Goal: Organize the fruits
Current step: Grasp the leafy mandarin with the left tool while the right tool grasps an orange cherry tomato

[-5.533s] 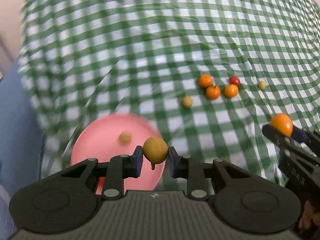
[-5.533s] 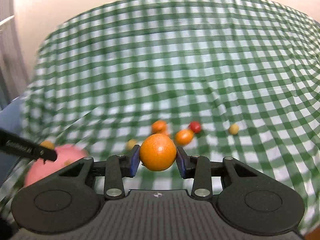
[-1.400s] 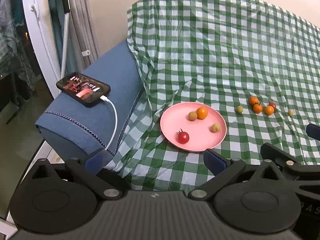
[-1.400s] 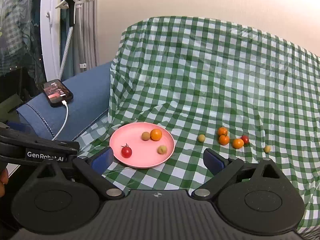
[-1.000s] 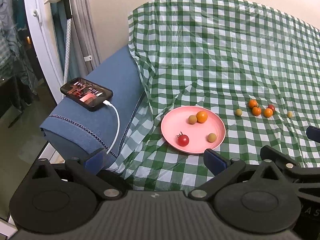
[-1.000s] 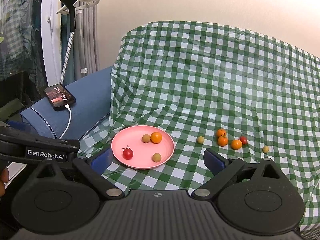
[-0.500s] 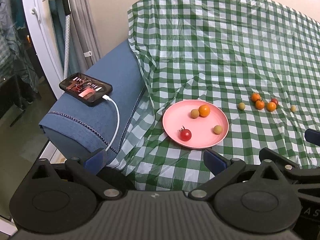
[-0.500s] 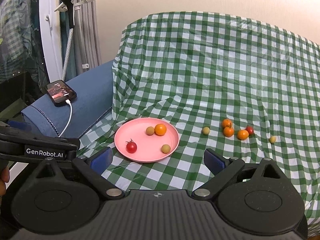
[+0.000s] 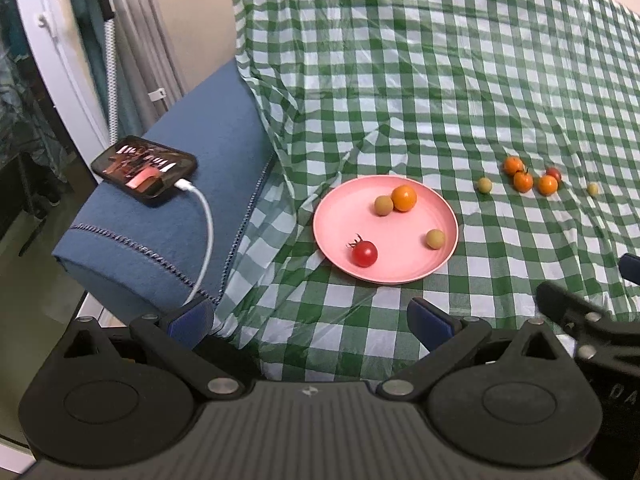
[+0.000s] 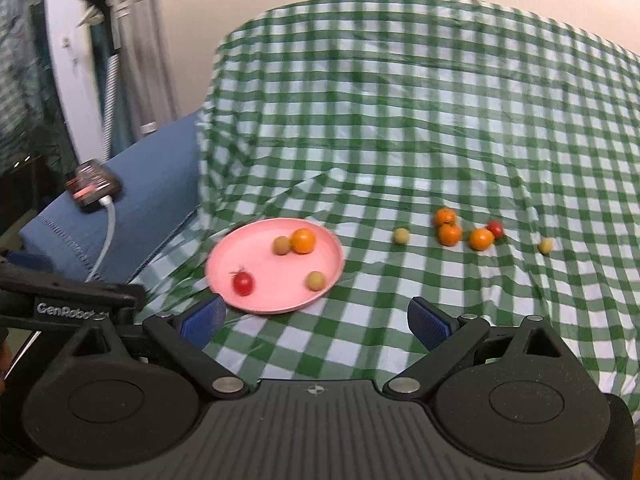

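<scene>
A pink plate (image 9: 340, 216) (image 10: 260, 256) lies on the green checked cloth. On it are an orange fruit (image 9: 404, 198) (image 10: 303, 241), a red tomato (image 9: 364, 253) (image 10: 243, 283) and two small yellow-brown fruits (image 9: 383, 205) (image 9: 435, 238). To its right on the cloth lie a yellow fruit (image 9: 485, 185) (image 10: 401, 235), three orange fruits (image 9: 523, 181) (image 10: 449, 234), a red one (image 9: 554, 174) (image 10: 495, 229) and another yellow one (image 9: 592, 189) (image 10: 545, 245). My left gripper (image 9: 310, 318) and right gripper (image 10: 316, 318) are both open and empty, held back from the plate.
A blue cushioned seat (image 9: 168, 208) stands left of the cloth, with a phone (image 9: 144, 168) on a white charging cable (image 9: 204, 236). A white stand and curtains are at the far left. The right gripper shows at the left view's right edge (image 9: 580, 316).
Both grippers let go of the fruits they held 5.5 s ago and pulled back. In the last half second both views moved a little closer to the plate; the right view is blurred.
</scene>
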